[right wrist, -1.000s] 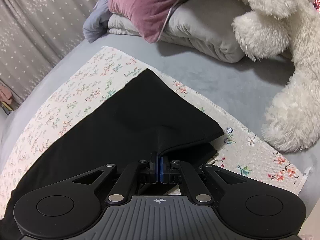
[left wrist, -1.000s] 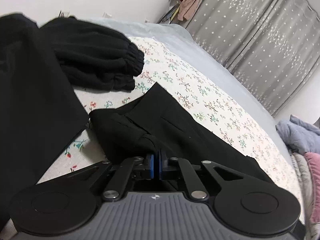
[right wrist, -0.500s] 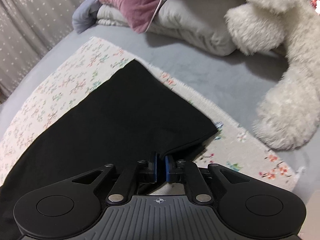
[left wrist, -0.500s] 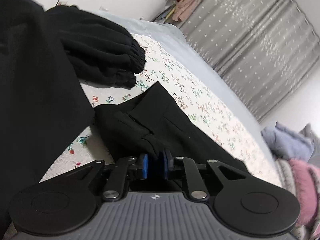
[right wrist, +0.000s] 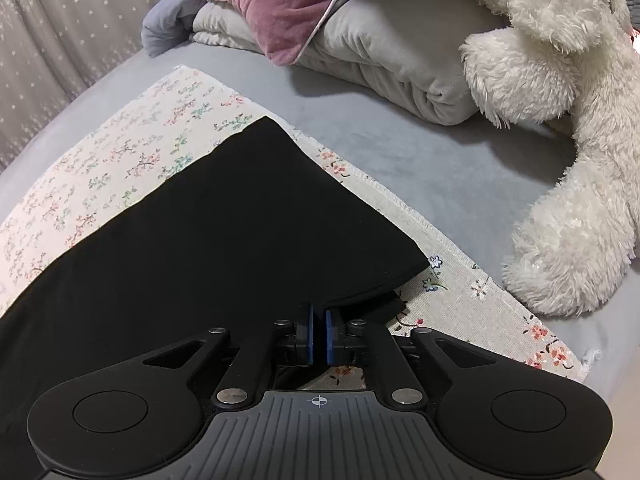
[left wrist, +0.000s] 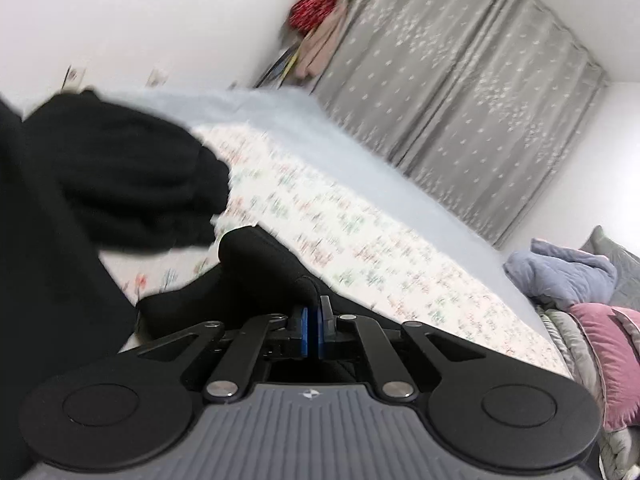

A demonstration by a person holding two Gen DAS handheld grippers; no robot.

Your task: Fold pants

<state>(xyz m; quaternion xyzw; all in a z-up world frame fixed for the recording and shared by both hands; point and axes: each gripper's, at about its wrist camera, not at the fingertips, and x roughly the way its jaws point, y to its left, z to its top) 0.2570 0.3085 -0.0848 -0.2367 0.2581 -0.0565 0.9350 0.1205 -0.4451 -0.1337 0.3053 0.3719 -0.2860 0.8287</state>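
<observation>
My left claw (left wrist: 313, 330) has just been closing and is clenched on a raised bunch of the black pants (left wrist: 260, 272), which lie on the floral cloth (left wrist: 360, 236) spread over the bed (left wrist: 352, 152). My right claw (right wrist: 319, 334) has also just been closing; it pinches the pants' (right wrist: 224, 216) near edge by the hem corner. A white plush toy (right wrist: 560, 128) lies well apart.
</observation>
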